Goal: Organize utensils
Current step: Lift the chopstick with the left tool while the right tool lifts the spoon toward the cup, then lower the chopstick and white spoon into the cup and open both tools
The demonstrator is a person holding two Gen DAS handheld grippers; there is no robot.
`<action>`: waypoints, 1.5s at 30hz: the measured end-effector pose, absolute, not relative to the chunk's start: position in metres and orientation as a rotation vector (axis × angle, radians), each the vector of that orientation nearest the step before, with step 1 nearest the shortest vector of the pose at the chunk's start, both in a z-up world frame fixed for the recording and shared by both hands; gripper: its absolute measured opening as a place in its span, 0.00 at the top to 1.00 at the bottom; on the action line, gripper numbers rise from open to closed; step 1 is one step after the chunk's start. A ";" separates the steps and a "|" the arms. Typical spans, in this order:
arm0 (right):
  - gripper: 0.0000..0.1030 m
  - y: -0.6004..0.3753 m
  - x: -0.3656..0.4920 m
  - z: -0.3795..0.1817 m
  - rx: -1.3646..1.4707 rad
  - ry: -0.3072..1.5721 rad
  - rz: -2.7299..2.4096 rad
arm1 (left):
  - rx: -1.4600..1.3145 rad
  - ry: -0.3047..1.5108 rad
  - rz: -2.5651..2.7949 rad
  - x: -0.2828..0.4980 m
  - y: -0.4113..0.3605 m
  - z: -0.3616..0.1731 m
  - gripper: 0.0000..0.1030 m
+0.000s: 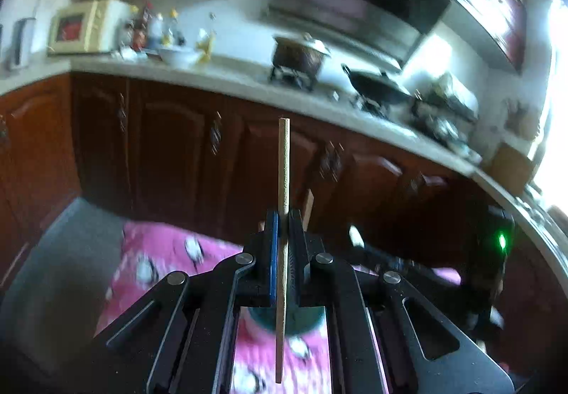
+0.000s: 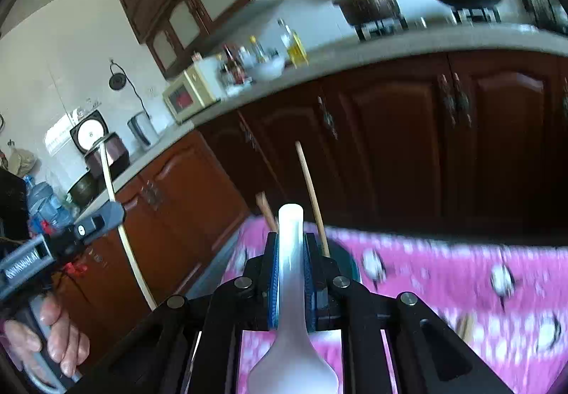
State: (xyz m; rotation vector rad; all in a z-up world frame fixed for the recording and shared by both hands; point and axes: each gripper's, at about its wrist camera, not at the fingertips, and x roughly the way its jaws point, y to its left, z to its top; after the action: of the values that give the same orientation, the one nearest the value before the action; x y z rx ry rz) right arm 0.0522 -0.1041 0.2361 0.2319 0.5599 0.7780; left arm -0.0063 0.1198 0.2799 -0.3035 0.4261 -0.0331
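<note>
Clearly the sorting is mid-way rather than finished; both tools are loaded and lifted above the pink patterned tablecloth (image 2: pixel 443 273), with nothing yet delivered from either. The left gripper (image 1: pixel 284 220) has its jaws pinched nearly together on a thin, pale wooden chopstick (image 1: pixel 284 163), a straight round stick with a dull, slightly grainy surface, standing almost upright between the blue-edged pads and running down past them toward the camera; the right gripper (image 2: pixel 289 245) is clamped narrowly on the handle of a white, smooth, translucent-looking soup spoon (image 2: pixel 290 287), whose glossy handle points away while the broad rounded bowl lies near the lens. Just behind the right gripper's jaws a dark green round holder (image 2: pixel 349 266) sits on the cloth, with another slim wooden chopstick (image 2: pixel 312 195) and a flatter brown wooden stick (image 2: pixel 265 209) leaning out of it, so some utensils seem already gathered there; the blur makes its exact shape uncertain. In the right wrist view the person's hand (image 2: pixel 53 344) grips the left tool's handle. What remains, I judge, is dropping the held chopstick and spoon into the holder.
</note>
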 end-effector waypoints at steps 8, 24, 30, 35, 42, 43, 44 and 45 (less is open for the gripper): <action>0.88 -0.070 0.087 0.220 0.221 0.459 0.771 | -0.308 0.351 0.056 0.045 0.125 0.253 0.95; 0.88 -0.080 0.083 0.173 0.240 0.432 0.790 | -0.230 0.444 0.085 0.061 0.103 0.195 0.95; 0.88 -0.092 0.065 0.168 0.164 0.498 0.833 | -0.241 0.497 0.083 0.054 0.103 0.184 0.95; 0.88 -0.084 0.054 0.154 0.069 0.566 0.835 | -0.230 0.544 0.087 0.053 0.097 0.174 0.95; 0.65 -0.099 0.053 0.140 0.091 0.670 0.797 | -0.254 0.610 0.081 0.043 0.097 0.168 0.66; 0.62 -0.104 0.048 0.143 0.099 0.658 0.790 | -0.264 0.608 0.080 0.039 0.098 0.168 0.59; 0.61 -0.109 0.045 0.145 0.105 0.651 0.789 | -0.269 0.605 0.081 0.034 0.099 0.170 0.57; 0.61 -0.112 0.041 0.148 0.108 0.648 0.788 | -0.269 0.603 0.082 0.030 0.099 0.171 0.56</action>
State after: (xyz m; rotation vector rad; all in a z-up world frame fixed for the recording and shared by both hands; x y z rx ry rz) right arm 0.0411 -0.1120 0.1479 0.1083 0.6478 0.7885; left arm 0.0302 0.0986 0.1714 -0.2688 0.6031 0.0823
